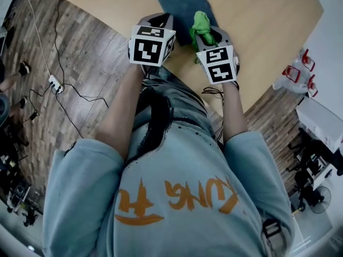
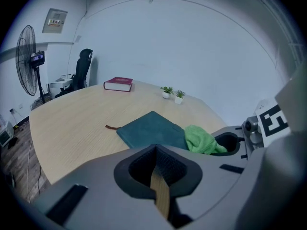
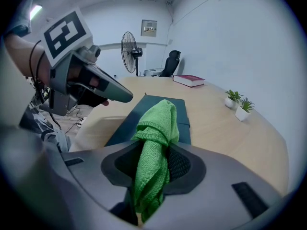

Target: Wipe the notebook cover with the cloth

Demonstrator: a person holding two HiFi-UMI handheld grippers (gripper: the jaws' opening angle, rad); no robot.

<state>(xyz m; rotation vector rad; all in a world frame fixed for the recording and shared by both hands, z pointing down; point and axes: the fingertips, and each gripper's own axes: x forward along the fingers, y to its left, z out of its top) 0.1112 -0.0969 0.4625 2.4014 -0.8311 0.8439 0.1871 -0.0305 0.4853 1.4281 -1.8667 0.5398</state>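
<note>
Person's pale blue shirt [image 1: 177, 197] fills the foreground. Right gripper [image 1: 208, 36] jaws pinch the green cloth [image 1: 202, 23], bunched and standing upright. Left gripper [image 1: 156, 23] jaws pressed together, nothing between them. Teal notebook [image 1: 179, 1] lies closed, flat on the wooden table [image 1: 257, 15], just ahead of both grippers.

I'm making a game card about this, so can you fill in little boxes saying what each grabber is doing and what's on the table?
left gripper: jaws together, nothing held
right gripper: shut on the green cloth
notebook: dark teal, closed, flat on the table, ahead of both grippers
farther back: red book, small potted plants
</note>
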